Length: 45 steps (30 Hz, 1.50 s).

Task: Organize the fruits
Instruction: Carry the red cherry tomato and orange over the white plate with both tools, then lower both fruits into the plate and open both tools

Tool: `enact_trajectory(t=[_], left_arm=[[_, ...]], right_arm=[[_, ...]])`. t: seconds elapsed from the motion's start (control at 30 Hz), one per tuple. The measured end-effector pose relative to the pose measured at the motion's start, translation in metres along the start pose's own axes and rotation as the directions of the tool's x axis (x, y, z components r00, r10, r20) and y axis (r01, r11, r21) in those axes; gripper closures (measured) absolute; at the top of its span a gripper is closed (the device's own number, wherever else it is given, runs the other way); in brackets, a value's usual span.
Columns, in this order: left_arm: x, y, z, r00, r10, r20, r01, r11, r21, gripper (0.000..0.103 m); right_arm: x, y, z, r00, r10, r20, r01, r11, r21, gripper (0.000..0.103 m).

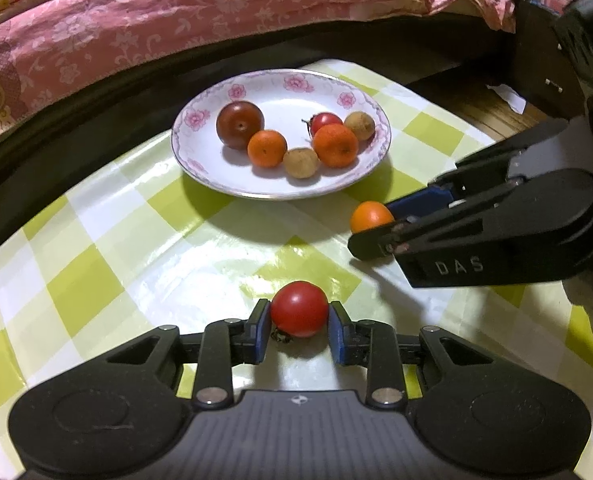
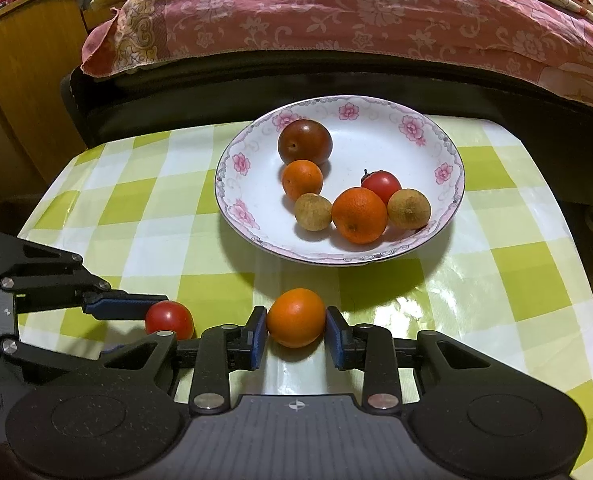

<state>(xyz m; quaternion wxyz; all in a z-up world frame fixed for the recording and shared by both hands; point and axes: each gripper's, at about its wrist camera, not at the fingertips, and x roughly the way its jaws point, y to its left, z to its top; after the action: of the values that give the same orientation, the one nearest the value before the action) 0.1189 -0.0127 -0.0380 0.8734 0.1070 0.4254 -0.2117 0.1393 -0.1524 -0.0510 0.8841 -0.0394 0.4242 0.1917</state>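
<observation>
My left gripper [image 1: 299, 314] is clamped on a red tomato [image 1: 299, 309] resting on the checked cloth [image 1: 96, 280], nearer me than the plate [image 1: 200, 168]. My right gripper [image 2: 295, 322] pinches a small orange [image 2: 295, 317], also on the cloth just in front of the plate, the tomato to its left. The plate itself holds a dark plum [image 2: 304, 141], two oranges, a tomato and two brown longans.

My left wrist view looks steeply down, close over the checked table [image 1: 108, 264]; my right does likewise. Both face the plate [image 1: 200, 168] and the bed [image 1: 176, 12] beyond.
</observation>
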Motion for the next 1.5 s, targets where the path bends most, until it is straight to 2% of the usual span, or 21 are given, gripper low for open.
enact_trajectory(t=[0.17,0.4,0.67,0.97,1.5], left_arm=[[-0.003,0.004,0.008,1.000,0.010,0.026,-0.009,1.000,-0.014,0.065],[-0.009,0.008,0.028,0.996,0.029,0.085,-0.027,0.999,-0.029,0.065],[-0.005,0.011,0.050,0.990,0.054,0.133,-0.049,0.998,-0.041,0.065],[0.012,0.013,0.063,0.988,0.071,0.140,-0.065,0.997,-0.049,0.065],[0.030,0.020,0.067,0.987,0.086,0.133,-0.078,0.995,-0.065,0.065]], right_arm=[[-0.005,-0.001,0.001,1.000,0.002,0.006,-0.002,1.000,0.007,0.076],[-0.022,-0.001,0.009,0.998,0.019,0.056,-0.020,1.000,0.018,0.076],[-0.029,-0.011,0.022,0.994,-0.007,0.110,0.003,0.999,0.044,0.076],[-0.022,-0.020,0.029,0.993,-0.029,0.119,0.022,0.998,0.057,0.076],[-0.005,-0.025,0.035,0.992,-0.048,0.115,0.042,0.998,0.052,0.076]])
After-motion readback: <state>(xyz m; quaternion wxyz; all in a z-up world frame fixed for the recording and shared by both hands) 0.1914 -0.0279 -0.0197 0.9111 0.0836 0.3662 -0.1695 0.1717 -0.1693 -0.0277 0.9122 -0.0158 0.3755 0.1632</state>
